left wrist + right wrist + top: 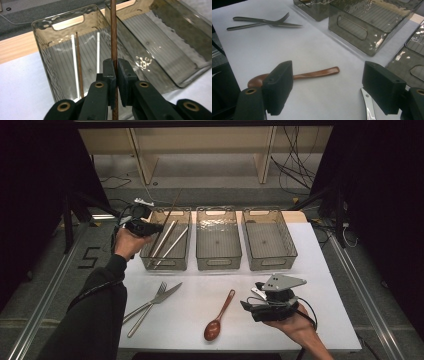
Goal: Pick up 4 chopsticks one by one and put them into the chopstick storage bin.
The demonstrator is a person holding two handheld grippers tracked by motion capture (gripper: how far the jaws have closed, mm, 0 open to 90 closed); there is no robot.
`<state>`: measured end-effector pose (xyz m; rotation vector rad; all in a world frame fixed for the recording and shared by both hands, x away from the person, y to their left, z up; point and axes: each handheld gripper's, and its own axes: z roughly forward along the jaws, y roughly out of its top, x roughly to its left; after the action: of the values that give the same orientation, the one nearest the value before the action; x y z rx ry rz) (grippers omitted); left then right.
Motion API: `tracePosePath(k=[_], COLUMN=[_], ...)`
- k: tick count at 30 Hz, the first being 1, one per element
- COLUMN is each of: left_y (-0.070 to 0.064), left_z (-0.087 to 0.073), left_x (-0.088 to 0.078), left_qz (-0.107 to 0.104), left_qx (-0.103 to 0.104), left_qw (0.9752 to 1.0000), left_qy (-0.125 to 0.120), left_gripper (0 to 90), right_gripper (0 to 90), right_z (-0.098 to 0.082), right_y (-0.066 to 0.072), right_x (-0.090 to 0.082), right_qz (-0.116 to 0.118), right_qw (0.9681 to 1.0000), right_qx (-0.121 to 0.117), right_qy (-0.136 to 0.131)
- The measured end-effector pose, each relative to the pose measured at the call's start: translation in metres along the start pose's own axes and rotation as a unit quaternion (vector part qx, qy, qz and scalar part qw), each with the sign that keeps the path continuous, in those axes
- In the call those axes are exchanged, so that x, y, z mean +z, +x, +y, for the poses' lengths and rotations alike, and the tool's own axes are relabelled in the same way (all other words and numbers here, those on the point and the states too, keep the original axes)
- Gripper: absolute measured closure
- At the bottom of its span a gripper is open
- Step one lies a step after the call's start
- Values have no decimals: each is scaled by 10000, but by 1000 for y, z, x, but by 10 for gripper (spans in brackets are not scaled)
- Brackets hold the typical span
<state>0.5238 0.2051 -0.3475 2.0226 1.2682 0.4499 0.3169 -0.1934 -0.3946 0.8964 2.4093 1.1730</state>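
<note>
Left gripper view: the left gripper (115,75) has its two black jaws clamped tight on a thin brown wooden chopstick (114,32), which runs upright between the pads and on past them, above the leftmost clear smoky plastic bin (43,47). Inside that bin lie two white chopsticks (74,62) and another brown one (79,72). Just beside it sits the middle clear bin (175,50). In the high view the left gripper (150,227) hangs at the left bin's near-left edge, the held stick slanting up and away. The right gripper (327,87) stands wide apart, holding nothing, over the white table (274,52), with a reddish-brown wooden spoon (312,73) lying just beyond its jaws. A metal fork and knife (264,22) lie crossed farther off.
</note>
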Motion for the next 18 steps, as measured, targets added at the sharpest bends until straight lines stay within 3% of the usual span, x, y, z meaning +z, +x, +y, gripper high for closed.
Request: tracePosePath(k=[8,18], left_y=[11,12], left_z=[2,-1], left_x=[12,20], left_qz=[179,304], left_qx=[-43,69], left_qw=[9998,9995], left_qy=[-4,-33], left_gripper=[843,842], right_gripper=[258,258], right_z=[0,0], right_y=[1,1], right_x=[1,0], right_qz=[14,22], right_qw=[10000,10000], right_qx=[7,0], right_qy=[13,7])
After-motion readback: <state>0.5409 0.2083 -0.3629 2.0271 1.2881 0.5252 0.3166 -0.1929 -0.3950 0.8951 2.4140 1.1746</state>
